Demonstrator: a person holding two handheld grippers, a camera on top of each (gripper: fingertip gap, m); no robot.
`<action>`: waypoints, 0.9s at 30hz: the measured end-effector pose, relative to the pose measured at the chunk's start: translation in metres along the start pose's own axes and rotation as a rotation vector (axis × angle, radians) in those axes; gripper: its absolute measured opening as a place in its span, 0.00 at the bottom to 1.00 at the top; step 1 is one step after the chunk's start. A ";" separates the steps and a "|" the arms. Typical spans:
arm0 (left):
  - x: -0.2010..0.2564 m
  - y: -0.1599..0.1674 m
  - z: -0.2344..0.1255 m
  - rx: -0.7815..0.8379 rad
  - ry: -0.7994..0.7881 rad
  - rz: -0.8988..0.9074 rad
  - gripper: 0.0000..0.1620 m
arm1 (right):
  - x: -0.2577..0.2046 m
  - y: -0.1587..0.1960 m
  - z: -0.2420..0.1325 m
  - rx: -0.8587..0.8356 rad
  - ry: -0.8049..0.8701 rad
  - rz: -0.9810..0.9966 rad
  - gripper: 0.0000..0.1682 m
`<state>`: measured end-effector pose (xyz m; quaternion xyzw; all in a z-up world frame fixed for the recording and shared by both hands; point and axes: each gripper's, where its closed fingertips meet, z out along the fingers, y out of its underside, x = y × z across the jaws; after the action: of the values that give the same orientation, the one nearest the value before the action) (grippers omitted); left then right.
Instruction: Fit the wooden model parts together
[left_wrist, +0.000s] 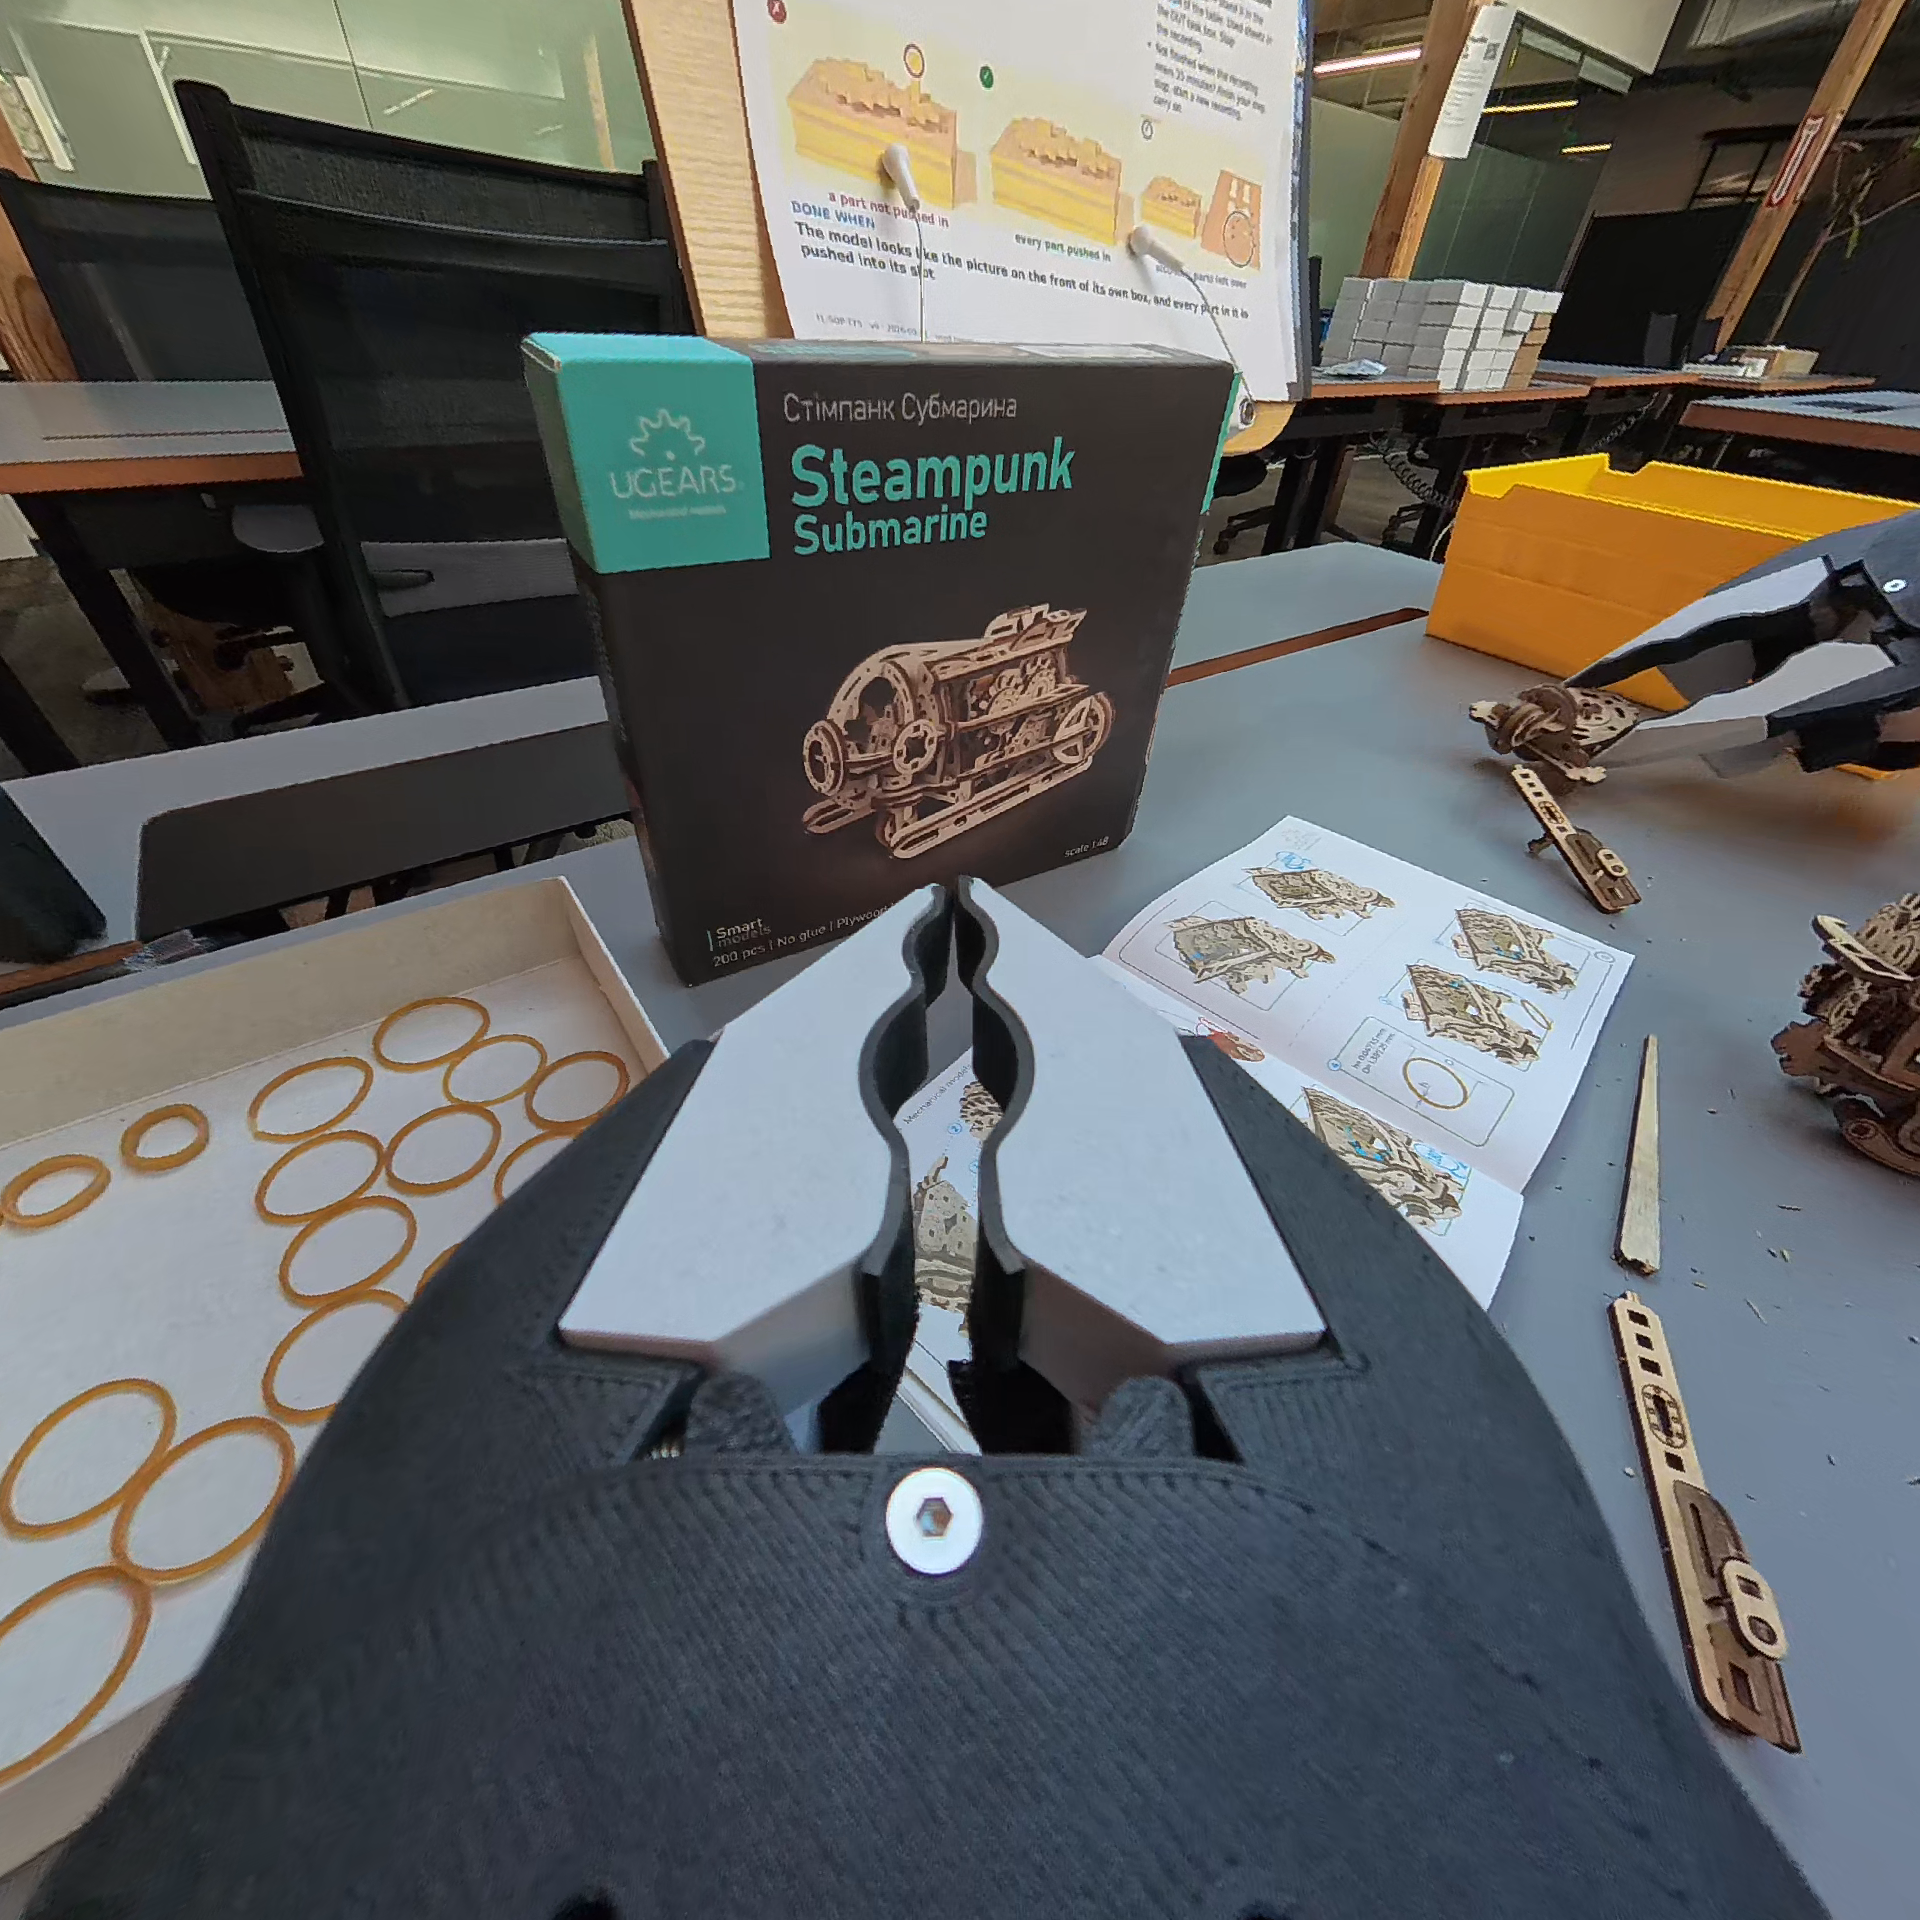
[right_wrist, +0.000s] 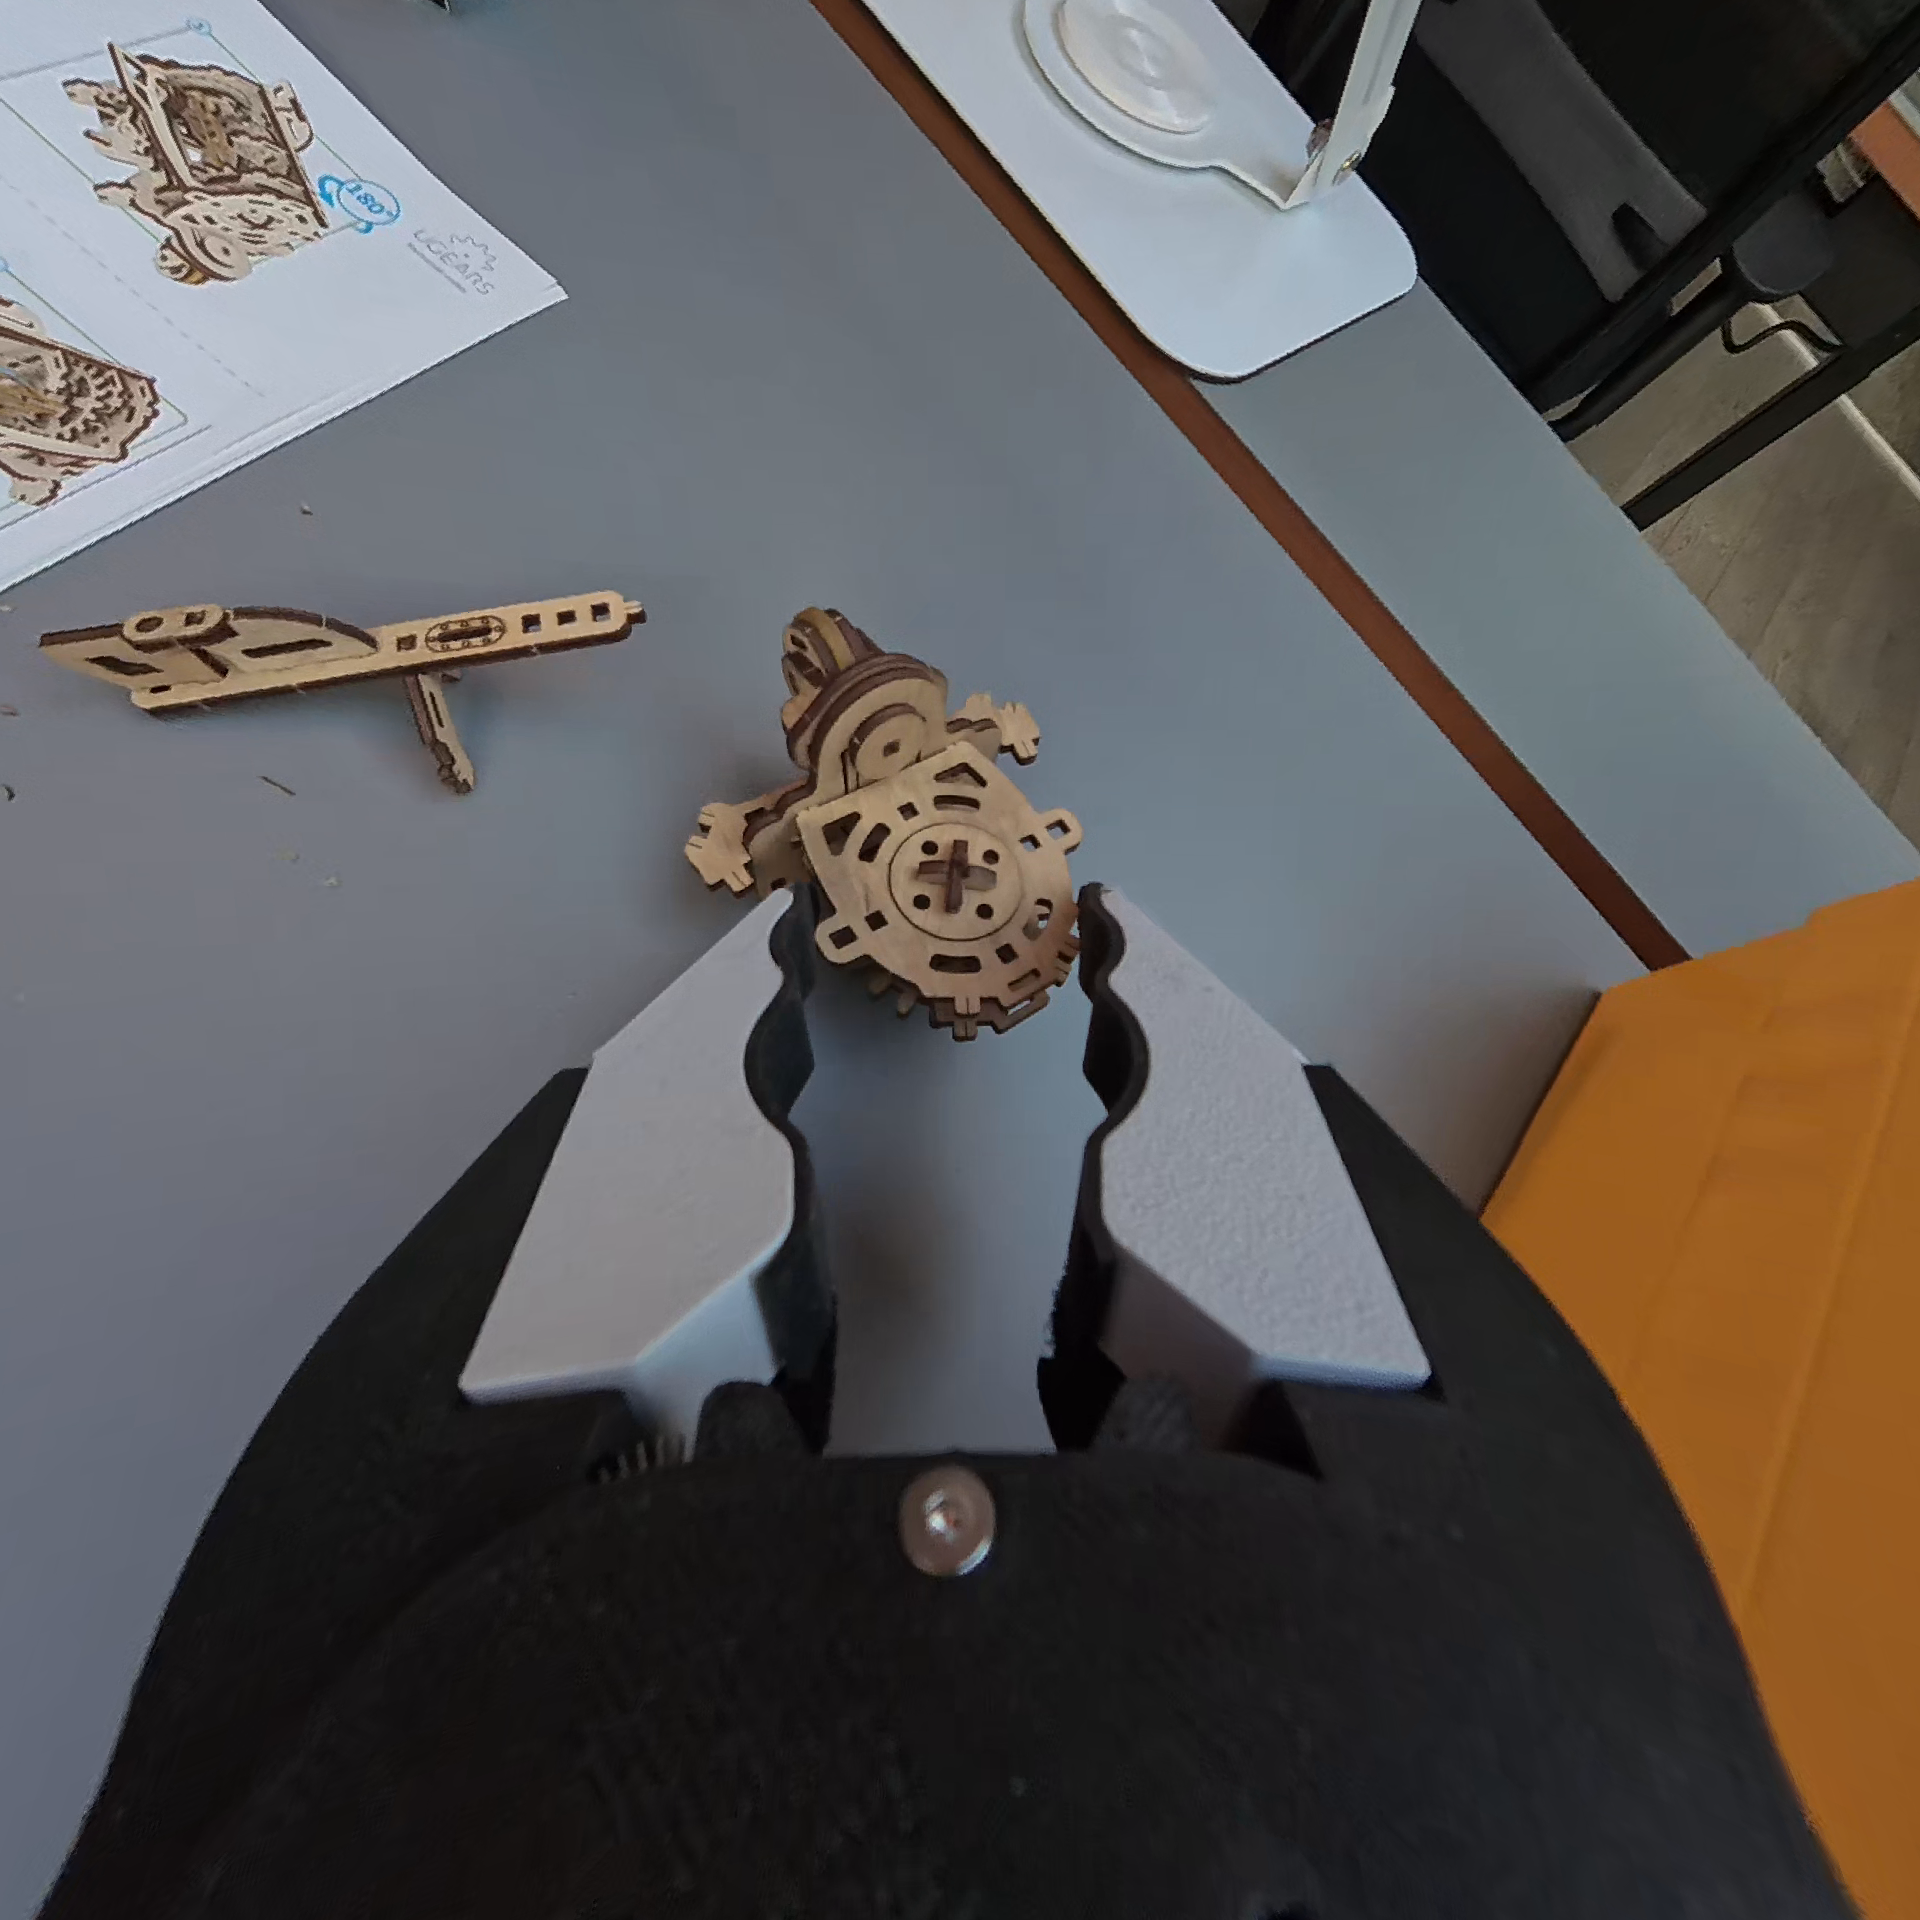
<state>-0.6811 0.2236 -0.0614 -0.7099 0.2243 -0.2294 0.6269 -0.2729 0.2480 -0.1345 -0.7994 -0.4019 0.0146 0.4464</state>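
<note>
My right gripper (right_wrist: 940, 906) is closed on a wooden gear assembly (right_wrist: 914, 821), one finger against each side of its round slotted plate, low over the grey table (right_wrist: 727, 468). The same grip shows at the far right of the left wrist view, gripper (left_wrist: 1579, 717) on assembly (left_wrist: 1538, 719). A slotted wooden strip with a peg (right_wrist: 343, 649) lies to its left. My left gripper (left_wrist: 954, 896) is shut and empty, raised in front of the model's box (left_wrist: 894, 644). A larger part-built wooden body (left_wrist: 1860, 1049) sits at the right edge.
A white tray (left_wrist: 582, 935) of rubber bands lies at the left. An open instruction booklet (left_wrist: 1382, 997) lies behind my left gripper. A second slotted strip (left_wrist: 1704, 1538) and a thin wooden stick (left_wrist: 1642, 1153) lie at the right. A yellow bin (left_wrist: 1600, 561) stands at the back right. The table edge (right_wrist: 1299, 540) runs close by. The tips of one gripper are about 40 centimeters away from the tips of the other.
</note>
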 end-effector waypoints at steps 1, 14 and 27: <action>0.000 0.000 0.000 -0.001 -0.001 0.002 0.00 | -0.001 0.003 -0.004 -0.010 0.011 0.012 0.30; 0.003 0.002 0.001 -0.015 -0.001 0.040 0.00 | -0.016 0.023 -0.029 -0.036 0.057 0.210 0.30; 0.004 0.003 0.002 -0.022 0.004 0.041 0.00 | -0.021 0.025 -0.029 -0.050 0.024 0.227 0.30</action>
<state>-0.6768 0.2223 -0.0649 -0.7114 0.2427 -0.2154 0.6233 -0.2599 0.2068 -0.1420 -0.8507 -0.3037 0.0456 0.4266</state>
